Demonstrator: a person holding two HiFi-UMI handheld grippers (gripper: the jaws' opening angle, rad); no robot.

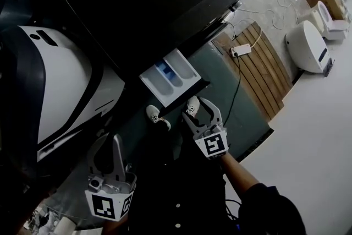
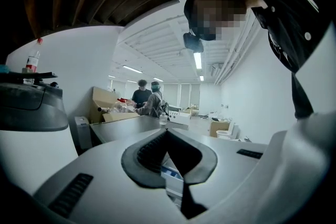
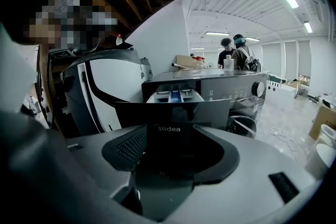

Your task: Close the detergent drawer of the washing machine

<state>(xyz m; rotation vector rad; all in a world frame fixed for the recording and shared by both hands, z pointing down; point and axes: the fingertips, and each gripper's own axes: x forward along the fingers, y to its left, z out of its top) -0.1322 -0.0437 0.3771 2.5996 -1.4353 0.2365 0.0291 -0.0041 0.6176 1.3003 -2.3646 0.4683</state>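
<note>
Right claw (image 1: 199, 111) released, open drawer (image 1: 175, 81) dead ahead of its jaws, squared for a push; left claw (image 1: 108, 147) released, idle.

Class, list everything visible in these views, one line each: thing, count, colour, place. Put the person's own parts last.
washing machine: one, black, upper centre of head view.
detergent drawer: one, white with blue, pulled out of its front.
appliance: one, white and dark, left of the washing machine.
power strip: one, white, on the floor to the right.
slatted board: one, brown, by the power strip.
toilets: two, white, far right.
bystanders: two, dark and grey clothes, far across the room.
shoes: two, white, on the floor below the drawer.
left tool: one, grey, jaws apart, bottom left.
right tool: one, grey, jaws apart, just short of the drawer front.
</note>
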